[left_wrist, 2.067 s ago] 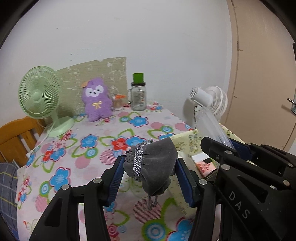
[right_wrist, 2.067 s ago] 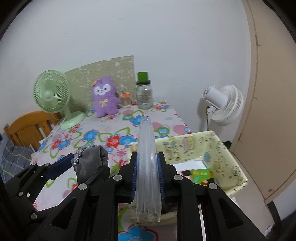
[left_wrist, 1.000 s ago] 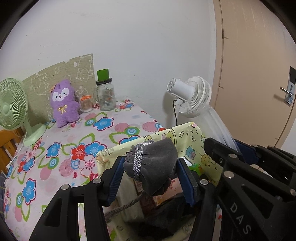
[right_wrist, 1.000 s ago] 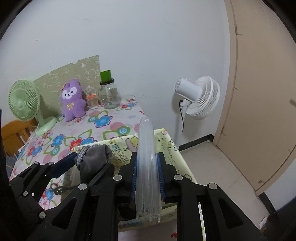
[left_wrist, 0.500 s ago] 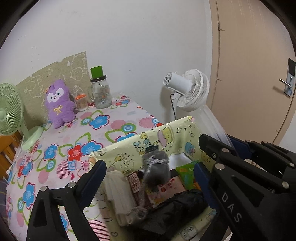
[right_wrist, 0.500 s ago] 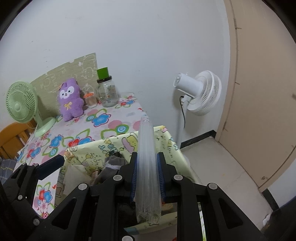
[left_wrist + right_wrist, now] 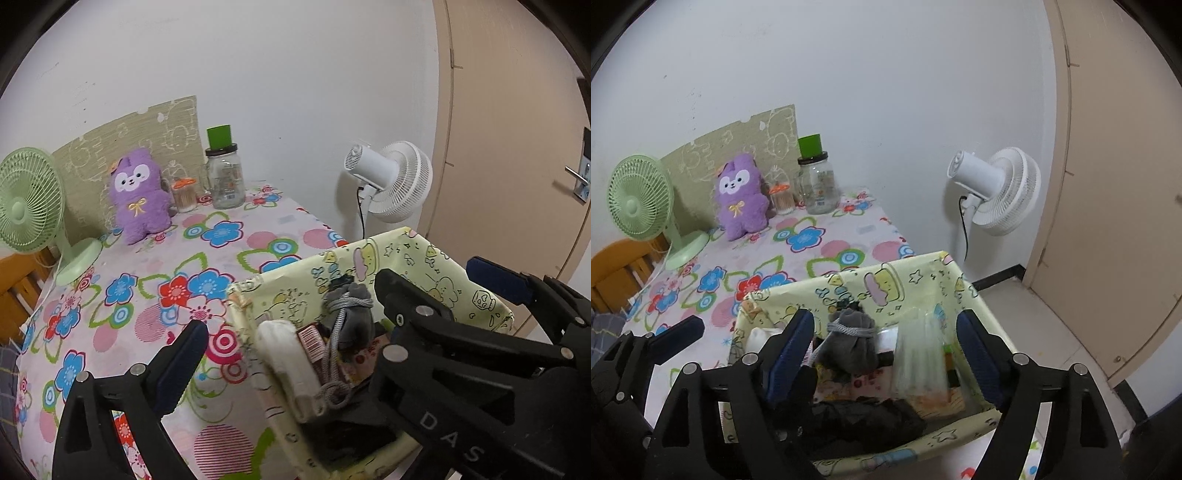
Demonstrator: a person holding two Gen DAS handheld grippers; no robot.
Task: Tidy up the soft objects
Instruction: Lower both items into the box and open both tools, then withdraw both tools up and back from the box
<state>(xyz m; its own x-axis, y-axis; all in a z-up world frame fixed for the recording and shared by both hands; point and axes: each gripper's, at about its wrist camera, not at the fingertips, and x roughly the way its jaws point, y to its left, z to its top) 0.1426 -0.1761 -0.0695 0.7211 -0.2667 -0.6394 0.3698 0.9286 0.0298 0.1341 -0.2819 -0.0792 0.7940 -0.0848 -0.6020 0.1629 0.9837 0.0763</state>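
Note:
A grey drawstring pouch (image 7: 349,314) (image 7: 851,341) lies inside a pale yellow cartoon-print fabric bin (image 7: 436,254) (image 7: 901,275) at the table's right edge. A clear plastic sleeve (image 7: 919,358) lies in the bin to the right of the pouch. My left gripper (image 7: 291,332) is open and empty above the bin's left side. My right gripper (image 7: 886,350) is open and empty above the bin. A purple plush toy (image 7: 138,195) (image 7: 740,197) sits at the back of the floral tablecloth (image 7: 155,266).
A green desk fan (image 7: 29,206) stands at the back left. A glass jar with a green lid (image 7: 223,173) and a small orange-lidded jar (image 7: 183,195) stand by the plush. A white floor fan (image 7: 993,190) and a door (image 7: 1119,184) are to the right.
Both grippers opened. The pouch dropped from the left gripper into the bin, then the plastic sleeve dropped from the right gripper into it. Both grippers drew back to the left.

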